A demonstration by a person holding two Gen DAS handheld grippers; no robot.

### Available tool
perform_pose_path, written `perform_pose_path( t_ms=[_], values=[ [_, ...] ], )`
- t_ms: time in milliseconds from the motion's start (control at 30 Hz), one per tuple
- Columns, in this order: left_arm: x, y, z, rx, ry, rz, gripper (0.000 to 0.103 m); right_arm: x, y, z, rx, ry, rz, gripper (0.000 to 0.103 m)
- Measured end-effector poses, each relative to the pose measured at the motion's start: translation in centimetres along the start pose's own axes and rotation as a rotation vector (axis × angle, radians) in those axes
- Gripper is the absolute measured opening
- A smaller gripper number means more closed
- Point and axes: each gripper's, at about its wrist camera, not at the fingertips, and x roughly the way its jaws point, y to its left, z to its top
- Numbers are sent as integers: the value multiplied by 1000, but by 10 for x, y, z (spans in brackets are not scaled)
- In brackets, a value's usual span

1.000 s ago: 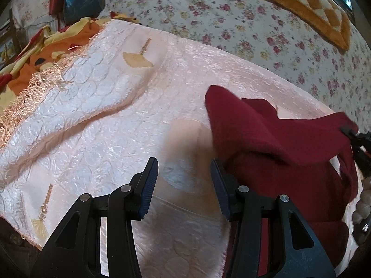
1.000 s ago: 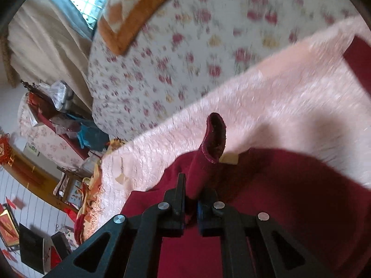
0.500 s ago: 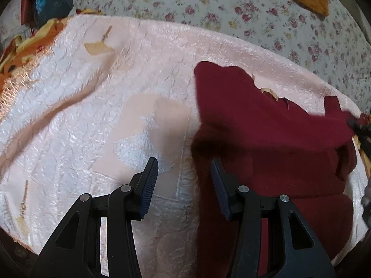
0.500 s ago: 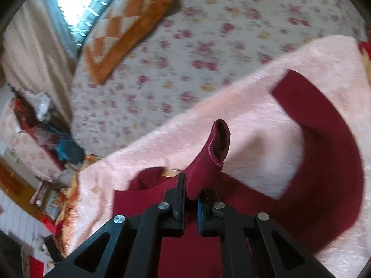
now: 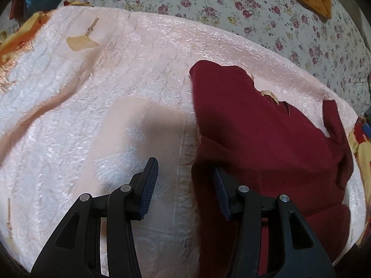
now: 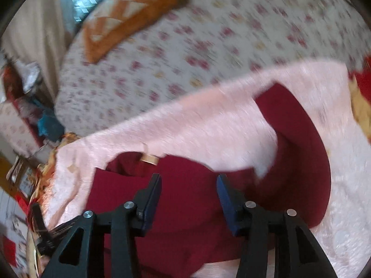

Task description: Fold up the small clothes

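A dark red garment (image 5: 262, 139) lies partly folded on a shiny pink cover (image 5: 97, 88), with a tan neck label (image 5: 269, 93) showing at its collar. My left gripper (image 5: 184, 169) hovers open over the garment's left edge, nothing between its pads. In the right wrist view the same red garment (image 6: 192, 185) lies below my right gripper (image 6: 189, 185), whose jaws are opening with no cloth between them. One sleeve (image 6: 301, 143) curves away to the right over the pink cover (image 6: 197, 127).
A floral quilt (image 5: 231, 7) covers the bed beyond the pink cover, with an orange checked cushion (image 6: 129, 14) near the window. An orange and yellow blanket (image 5: 20, 39) bunches at the left edge. Cluttered furniture (image 6: 27, 106) stands beside the bed.
My right gripper let go of the red sleeve cuff it was pinching and its jaws spread apart. The sleeve now lies on the garment. My left gripper sank closer to the cover.
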Motion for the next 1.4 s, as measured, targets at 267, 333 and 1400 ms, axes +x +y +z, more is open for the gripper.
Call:
perform_pose_path(
  t_ms=[267, 333, 1400],
  values=[
    [5, 9, 1, -13, -32, -85, 52, 116, 129, 4, -278, 229, 279, 48],
    [7, 11, 2, -17, -34, -102, 53, 153, 156, 6, -327, 274, 292, 48],
    [-2, 77, 15, -195, -69, -159, 14, 310, 261, -33, -429, 427, 420, 13]
  ],
)
